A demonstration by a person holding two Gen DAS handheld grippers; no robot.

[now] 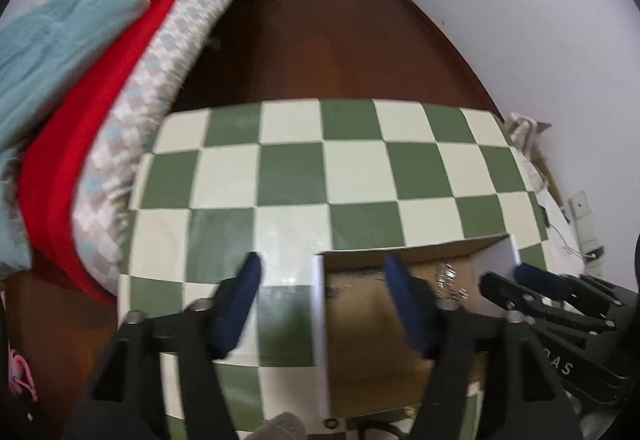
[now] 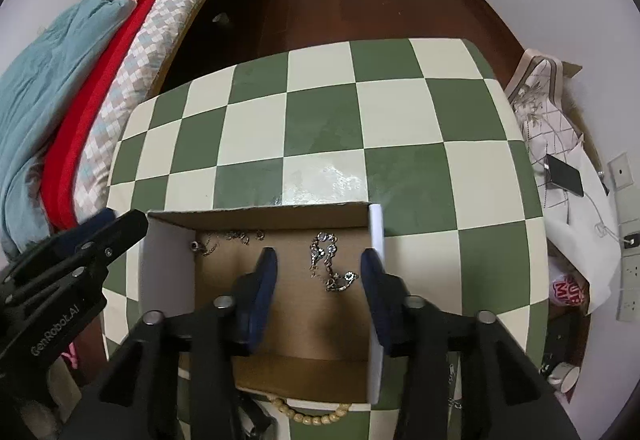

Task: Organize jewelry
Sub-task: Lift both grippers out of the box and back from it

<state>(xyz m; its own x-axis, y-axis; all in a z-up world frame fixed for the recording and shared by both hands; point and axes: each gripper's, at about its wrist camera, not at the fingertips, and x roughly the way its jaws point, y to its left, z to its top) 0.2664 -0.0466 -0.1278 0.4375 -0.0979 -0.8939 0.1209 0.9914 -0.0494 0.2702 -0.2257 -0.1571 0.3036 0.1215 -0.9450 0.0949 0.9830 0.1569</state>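
Right wrist view: right tool (image 2: 318, 272) hangs open over the silver chain (image 2: 329, 262) in the box (image 2: 168, 260); pads could easily snag links.

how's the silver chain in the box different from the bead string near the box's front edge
The silver chain lies inside the cardboard box, on its brown floor; the bead string lies outside it, on the checkered table. The chain is shiny metal with sparkly stones, bunched in a tangle; the beads are matte tan and run in a loose curve, partly hidden. Both are jewelry, and neither is being gripped.
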